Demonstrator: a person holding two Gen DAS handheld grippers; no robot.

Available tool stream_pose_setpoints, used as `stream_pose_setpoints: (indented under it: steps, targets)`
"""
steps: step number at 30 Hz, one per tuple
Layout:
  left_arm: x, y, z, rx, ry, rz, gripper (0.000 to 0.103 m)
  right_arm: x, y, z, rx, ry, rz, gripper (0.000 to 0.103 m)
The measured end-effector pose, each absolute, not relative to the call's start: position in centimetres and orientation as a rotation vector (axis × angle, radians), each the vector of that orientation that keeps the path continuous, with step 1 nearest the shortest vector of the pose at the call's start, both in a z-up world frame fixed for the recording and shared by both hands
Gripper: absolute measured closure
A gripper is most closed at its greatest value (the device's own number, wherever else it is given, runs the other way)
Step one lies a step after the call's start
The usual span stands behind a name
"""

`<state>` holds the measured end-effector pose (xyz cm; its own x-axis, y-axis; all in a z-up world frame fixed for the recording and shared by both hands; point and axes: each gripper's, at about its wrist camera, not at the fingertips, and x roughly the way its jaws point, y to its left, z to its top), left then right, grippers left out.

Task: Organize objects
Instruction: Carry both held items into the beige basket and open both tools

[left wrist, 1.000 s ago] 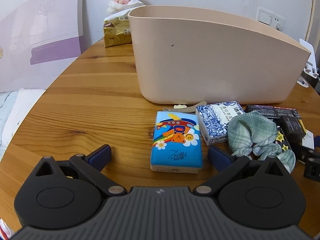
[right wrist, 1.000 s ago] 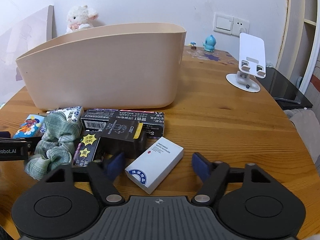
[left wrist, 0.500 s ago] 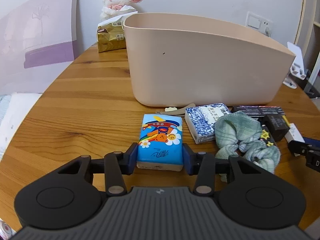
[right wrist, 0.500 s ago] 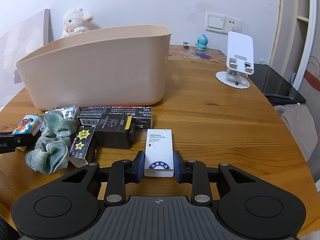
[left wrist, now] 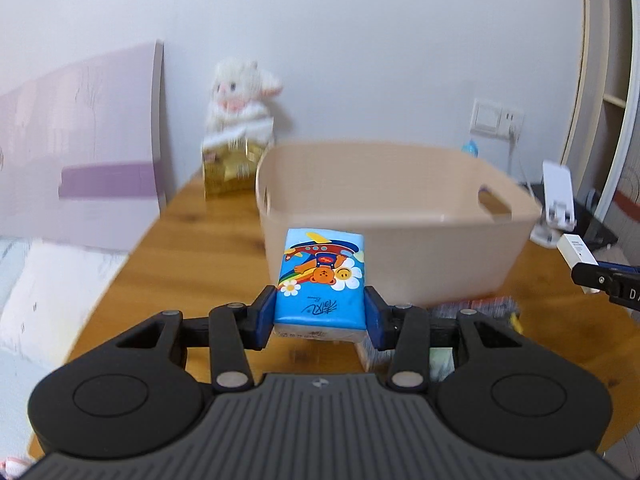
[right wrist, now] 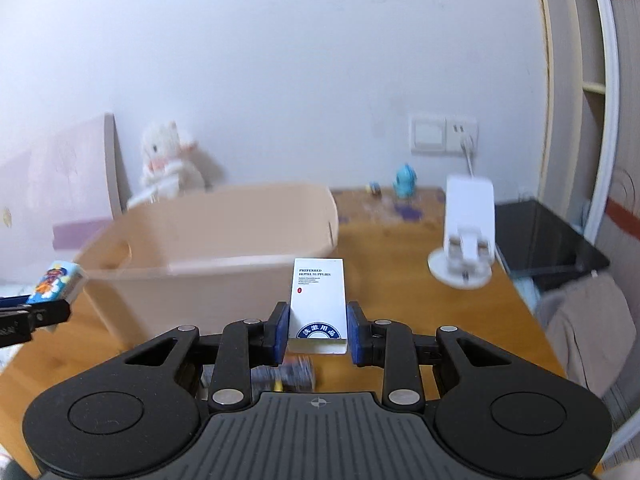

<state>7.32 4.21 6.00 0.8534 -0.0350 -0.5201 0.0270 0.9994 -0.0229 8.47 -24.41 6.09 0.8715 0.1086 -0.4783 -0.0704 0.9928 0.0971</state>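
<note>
The left gripper (left wrist: 320, 316) clamps a cartoon tissue pack (left wrist: 322, 280); the right gripper (right wrist: 318, 332) clamps a white hotel-supplies box (right wrist: 318, 304). With the beige bin (left wrist: 392, 216) at twelve o'clock, either could clip its rim if carried low.

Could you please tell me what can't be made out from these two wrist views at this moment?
- Beige bin floor: both views, hidden by its near wall, so contents are unknown.
- Items left on the table: both views, mostly covered by the left tool and right tool, and blurred.
- Small print on the white hotel-supplies box: right wrist view, too small.
- Gold package label: left wrist view, motion-blurred.
</note>
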Motion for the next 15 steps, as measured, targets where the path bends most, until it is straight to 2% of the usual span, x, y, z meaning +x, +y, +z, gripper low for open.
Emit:
stream_pose_setpoints:
  steps: [9,15]
  targets:
    - [12.4,0.9,9.9,0.078,0.461,-0.037,0.055,13.6,-22.7,9.4,0.031,0.432,0.125,0.076]
    - [17.4,-0.8,9.8,0.092,0.52,-0.037,0.056,18.2,-21.5,8.3,0.004,0.5,0.13,0.076]
